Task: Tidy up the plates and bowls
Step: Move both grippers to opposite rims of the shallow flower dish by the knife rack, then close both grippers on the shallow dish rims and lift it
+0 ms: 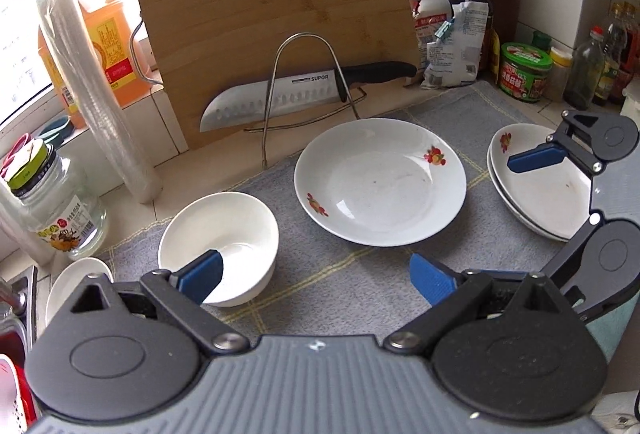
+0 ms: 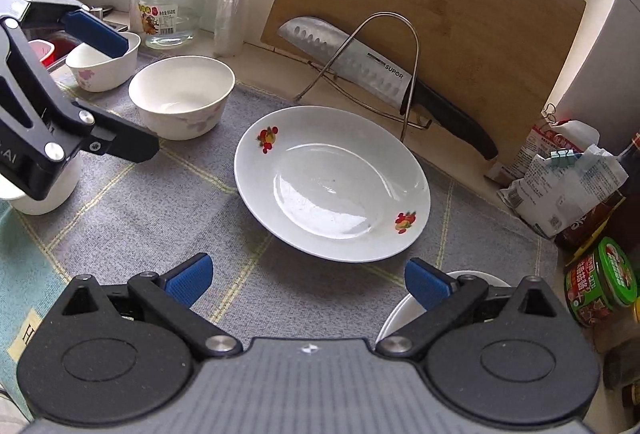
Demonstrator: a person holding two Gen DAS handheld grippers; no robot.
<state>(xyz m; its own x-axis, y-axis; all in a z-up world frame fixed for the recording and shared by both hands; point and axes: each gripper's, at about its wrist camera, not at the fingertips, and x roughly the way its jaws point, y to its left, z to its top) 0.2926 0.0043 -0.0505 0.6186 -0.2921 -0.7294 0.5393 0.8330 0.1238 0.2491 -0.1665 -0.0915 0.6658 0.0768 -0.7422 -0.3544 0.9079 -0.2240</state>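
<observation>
Left gripper (image 1: pixel 316 276): jaws spread wide, nothing between them, low over the grey mat (image 1: pixel 340 286); its left blue pad (image 1: pixel 202 274) overlaps the near rim of the white bowl (image 1: pixel 218 246), contact unclear.
Right gripper (image 2: pixel 308 282): jaws wide too, empty, hanging over the near edge of the mat; in the left view it sits at the far right, one pad above the stack.
Flowered plate (image 2: pixel 332 182): centre of the mat, alone, upright, fruit prints on two rims, apart from both grippers.
Plate stack (image 1: pixel 540 186): two white plates nested, right side of the mat; in the right view only a rim shows behind that gripper's right finger.
Bowls: the white bowl stands left of the flowered plate; a second bowl (image 2: pixel 102 64) sits farther left, just beside it; a third white dish (image 2: pixel 44 190) is mostly hidden behind the left gripper.
Cutting board (image 1: pixel 272 34): leaning at the far edge, a knife (image 1: pixel 300 90) resting in the wire rack (image 1: pixel 304 90) in front of it.
Jars and bottles: crowded at far left and far right of the counter.
</observation>
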